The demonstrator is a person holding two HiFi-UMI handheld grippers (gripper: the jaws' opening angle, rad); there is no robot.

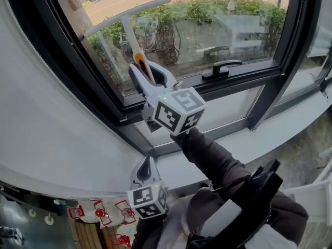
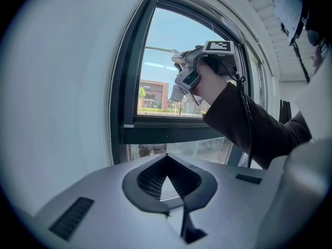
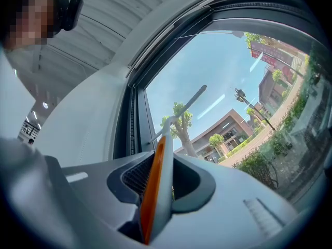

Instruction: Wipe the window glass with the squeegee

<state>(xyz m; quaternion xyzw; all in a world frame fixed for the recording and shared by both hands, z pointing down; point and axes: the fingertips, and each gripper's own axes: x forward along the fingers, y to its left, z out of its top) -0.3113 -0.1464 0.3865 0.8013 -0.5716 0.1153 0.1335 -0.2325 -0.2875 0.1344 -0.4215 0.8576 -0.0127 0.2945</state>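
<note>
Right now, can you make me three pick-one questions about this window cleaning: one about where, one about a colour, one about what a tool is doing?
1. Where is the squeegee's blade?
A) on the floor
B) up at the glass
C) lying on the sill

2. What colour is the stripe on its handle?
A) orange
B) green
C) purple

3. What is the left tool doing?
A) holding the squeegee
B) gripping a cloth
C) shut, empty

Answers:
1 B, the head view shows the blade high at the pane.
2 A, the right gripper view shows orange along the handle.
3 C, its jaws meet with nothing between them.
</note>
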